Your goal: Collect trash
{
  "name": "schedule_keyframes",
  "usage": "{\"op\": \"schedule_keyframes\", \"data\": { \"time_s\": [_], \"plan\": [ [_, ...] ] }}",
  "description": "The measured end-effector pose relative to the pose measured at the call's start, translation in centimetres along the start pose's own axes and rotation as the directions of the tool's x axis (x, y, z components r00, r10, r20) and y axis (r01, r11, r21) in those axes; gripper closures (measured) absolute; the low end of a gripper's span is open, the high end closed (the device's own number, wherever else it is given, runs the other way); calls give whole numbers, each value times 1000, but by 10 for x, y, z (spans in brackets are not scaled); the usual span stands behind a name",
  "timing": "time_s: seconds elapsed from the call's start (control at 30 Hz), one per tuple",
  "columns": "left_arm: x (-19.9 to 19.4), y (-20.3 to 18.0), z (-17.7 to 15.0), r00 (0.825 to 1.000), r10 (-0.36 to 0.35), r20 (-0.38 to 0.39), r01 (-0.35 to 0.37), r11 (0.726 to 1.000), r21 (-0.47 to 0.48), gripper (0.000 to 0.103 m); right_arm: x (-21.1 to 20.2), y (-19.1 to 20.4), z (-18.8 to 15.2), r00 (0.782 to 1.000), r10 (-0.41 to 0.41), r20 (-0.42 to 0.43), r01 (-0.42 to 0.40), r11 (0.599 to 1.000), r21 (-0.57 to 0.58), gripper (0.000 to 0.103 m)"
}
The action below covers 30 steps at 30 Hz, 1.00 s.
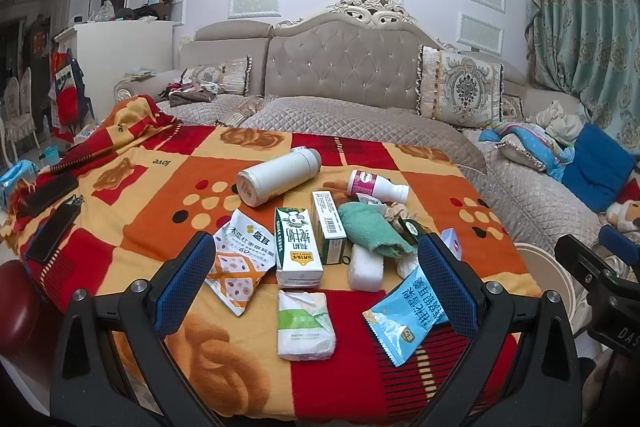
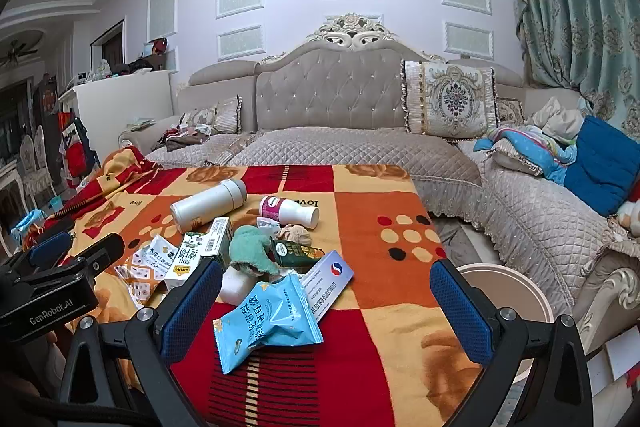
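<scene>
Trash lies piled on a red, orange and yellow blanket (image 1: 160, 187). A milk carton (image 1: 298, 251), a green box (image 1: 328, 227), a teal cloth (image 1: 372, 227), a white-and-orange snack bag (image 1: 240, 263), a tissue pack (image 1: 306, 325) and a blue snack packet (image 1: 404, 315) lie close together. Behind them are a white flask (image 1: 276, 181) and a pink-labelled bottle (image 1: 376, 185), both on their sides. My left gripper (image 1: 316, 251) is open, hovering in front of the pile. My right gripper (image 2: 326, 265) is open too, with the blue snack packet (image 2: 268, 323) just ahead between its fingers.
A round beige bin (image 2: 508, 291) stands off the blanket's right edge, next to the quilted sofa (image 2: 540, 219). Two dark phones (image 1: 52, 211) and a comb lie at the blanket's left side. A white flat box (image 2: 326, 285) leans against the pile.
</scene>
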<state>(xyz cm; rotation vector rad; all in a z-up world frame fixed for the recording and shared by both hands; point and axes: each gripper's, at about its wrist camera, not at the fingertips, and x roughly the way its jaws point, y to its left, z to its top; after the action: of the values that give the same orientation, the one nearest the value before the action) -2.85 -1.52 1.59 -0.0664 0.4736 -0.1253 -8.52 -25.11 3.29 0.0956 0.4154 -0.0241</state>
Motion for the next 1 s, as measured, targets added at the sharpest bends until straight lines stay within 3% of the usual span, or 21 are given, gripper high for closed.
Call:
{"op": "schedule_keyframes", "data": {
  "time_s": [1.0],
  "plan": [
    [2,-5,-6,1000,5,-17,-5,1000,20,2,4,-7,-11,1000,-4,-24,4,1000,9,0]
  ]
}}
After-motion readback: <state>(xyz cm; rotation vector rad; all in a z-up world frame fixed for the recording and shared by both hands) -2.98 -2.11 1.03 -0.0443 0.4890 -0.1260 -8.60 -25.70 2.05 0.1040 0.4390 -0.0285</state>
